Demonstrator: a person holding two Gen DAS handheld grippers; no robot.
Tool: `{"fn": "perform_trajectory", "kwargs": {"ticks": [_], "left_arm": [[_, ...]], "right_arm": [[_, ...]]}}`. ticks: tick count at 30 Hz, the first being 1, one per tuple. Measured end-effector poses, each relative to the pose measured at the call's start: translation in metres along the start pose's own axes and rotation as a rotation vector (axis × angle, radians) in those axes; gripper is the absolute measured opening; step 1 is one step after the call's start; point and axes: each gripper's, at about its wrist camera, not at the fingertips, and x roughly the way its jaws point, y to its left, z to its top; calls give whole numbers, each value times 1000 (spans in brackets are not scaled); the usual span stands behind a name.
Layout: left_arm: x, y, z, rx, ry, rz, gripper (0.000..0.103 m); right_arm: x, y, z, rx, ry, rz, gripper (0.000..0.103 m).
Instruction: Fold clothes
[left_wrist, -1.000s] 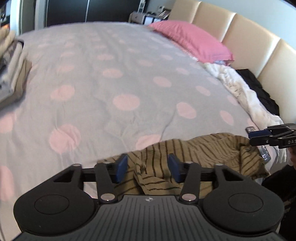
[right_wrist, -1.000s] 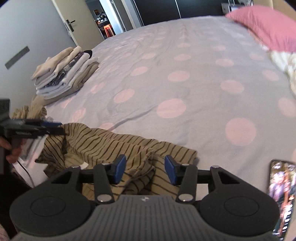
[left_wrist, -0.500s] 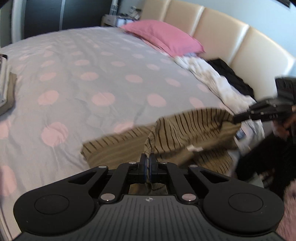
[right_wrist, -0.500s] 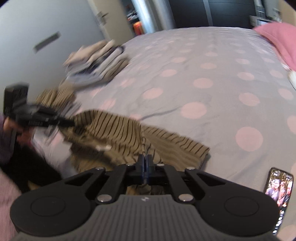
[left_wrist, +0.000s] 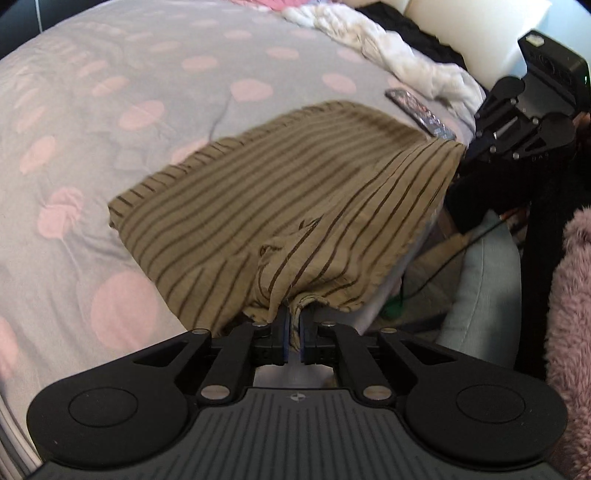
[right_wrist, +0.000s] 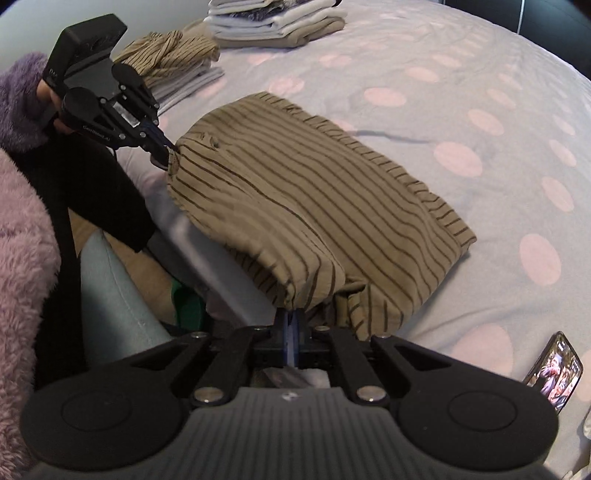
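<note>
A tan shirt with dark stripes (left_wrist: 277, 192) lies spread over the near edge of the bed, stretched between my two grippers. My left gripper (left_wrist: 293, 321) pinches one corner of its hem; the jaws are opening slightly with the cloth still pressed between the pads. From the right wrist view the left gripper (right_wrist: 166, 151) grips the far left corner of the shirt (right_wrist: 314, 199). My right gripper (right_wrist: 291, 321) pinches the other corner, its jaws also easing open with fabric between them. Seen from the left wrist, the right gripper (left_wrist: 467, 147) is at the shirt's far right corner.
The grey bedcover with pink dots (left_wrist: 110, 92) stretches behind the shirt. A phone (right_wrist: 554, 369) lies on the bed at the right. Folded clothes (right_wrist: 277, 22) are stacked at the back left, and another striped garment (right_wrist: 173, 51) tops a lower pile. Crumpled white laundry (left_wrist: 406, 62) lies near the headboard.
Both grippers went from open over the crumpled shirt to shut on its edge. They then moved apart and back toward the bed's edge, pulling the shirt out flat.
</note>
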Motion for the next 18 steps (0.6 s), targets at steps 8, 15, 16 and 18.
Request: {"fn": "perform_trajectory", "kwargs": {"ticks": [8, 15, 16, 18], "left_arm": [[-20, -11, 0, 33, -70, 0, 29], [-15, -38, 11, 194, -128, 115, 47], [-9, -43, 13, 234, -122, 144, 48], [3, -51, 16, 311, -99, 186, 48]], "right_arm": [[-17, 15, -5, -52, -3, -40, 24], [-4, 36, 12, -181, -50, -85, 43], [2, 41, 16, -222, -45, -96, 43], [14, 49, 23, -290, -34, -116, 46]]}}
